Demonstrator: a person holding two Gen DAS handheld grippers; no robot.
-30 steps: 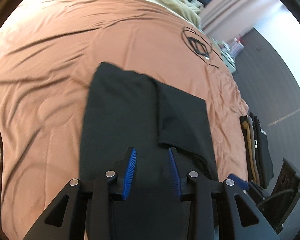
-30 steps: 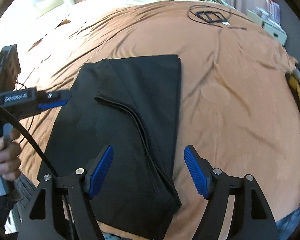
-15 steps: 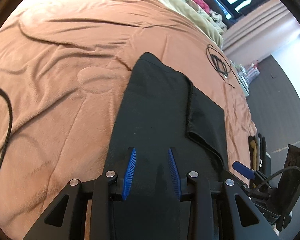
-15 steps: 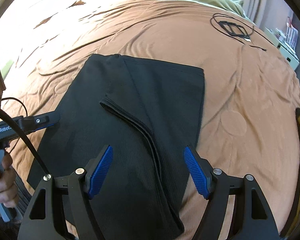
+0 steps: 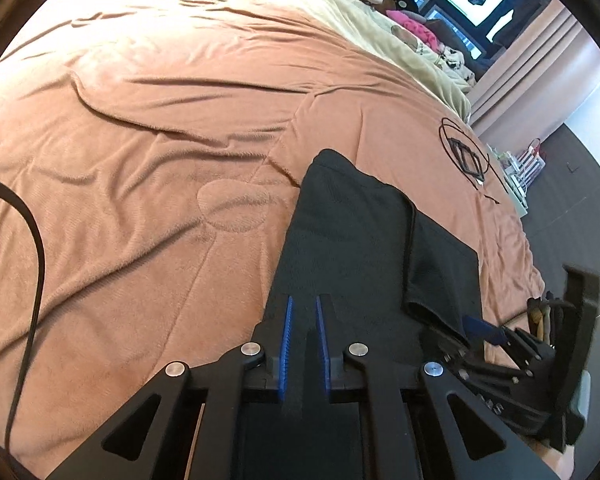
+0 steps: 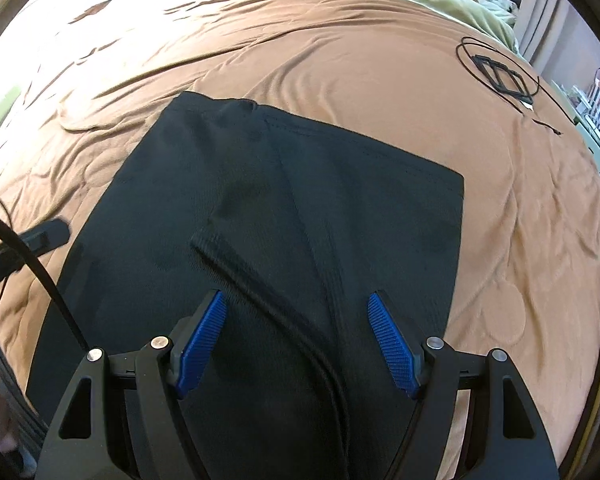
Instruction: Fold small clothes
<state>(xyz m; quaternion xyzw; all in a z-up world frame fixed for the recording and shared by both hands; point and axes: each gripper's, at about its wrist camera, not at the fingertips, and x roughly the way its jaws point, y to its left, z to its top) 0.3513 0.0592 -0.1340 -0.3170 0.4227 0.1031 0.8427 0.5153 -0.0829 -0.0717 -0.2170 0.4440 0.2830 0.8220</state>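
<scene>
A black garment [image 6: 300,216] lies flat on the brown bedspread, partly folded, with a seamed flap [image 6: 260,280] laid over its middle. It also shows in the left wrist view [image 5: 351,248]. My left gripper [image 5: 303,312] is at the garment's near edge, its blue pads nearly together with a fold of the black cloth between them. My right gripper [image 6: 298,320] is wide open just above the garment's near part, holding nothing. The right gripper also shows at the right of the left wrist view [image 5: 487,328].
The brown bedspread [image 5: 140,160] is wrinkled. A coiled black cable with a flat black frame [image 6: 499,72] lies far right on it. A beige blanket and soft toys [image 5: 379,12] are at the head. A black cable [image 5: 32,264] runs along the left.
My left gripper's pads have closed from a wider gap to a narrow one on the garment's edge. Both views have moved closer and lower over the garment. The right gripper stays open.
</scene>
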